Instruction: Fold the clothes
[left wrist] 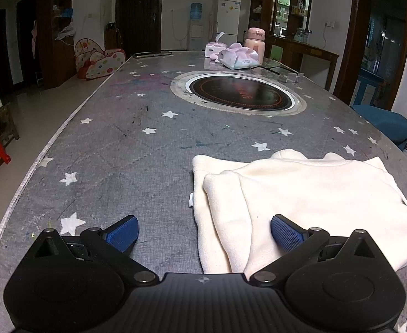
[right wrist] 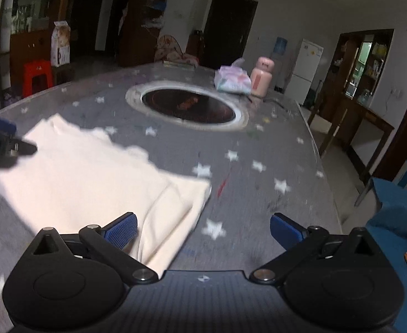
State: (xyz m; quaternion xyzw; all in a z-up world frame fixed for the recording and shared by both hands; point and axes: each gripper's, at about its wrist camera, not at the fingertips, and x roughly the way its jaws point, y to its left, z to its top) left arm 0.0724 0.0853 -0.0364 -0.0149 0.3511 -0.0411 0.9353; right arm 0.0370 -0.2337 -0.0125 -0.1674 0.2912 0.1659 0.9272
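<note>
Your left gripper [left wrist: 205,231] hangs low over the counter [left wrist: 126,144], fingers [left wrist: 123,233] wide apart and holding nothing, its right finger over the near left edge of the cream garment [left wrist: 300,199]. That view shows crisp folded layers and a small white tag on the garment's left edge, which the right view blurs away. To the left lies open starred counter out to its pale rim; beyond sits the round black cooktop [left wrist: 239,94]. Your right gripper [right wrist: 203,230] also has its fingers spread and empty, straddling the garment's [right wrist: 87,177] near right corner, with bare counter [right wrist: 259,166] to the right. At that view's left edge a dark shape, probably your left gripper [right wrist: 1,138], is cut off.
</note>
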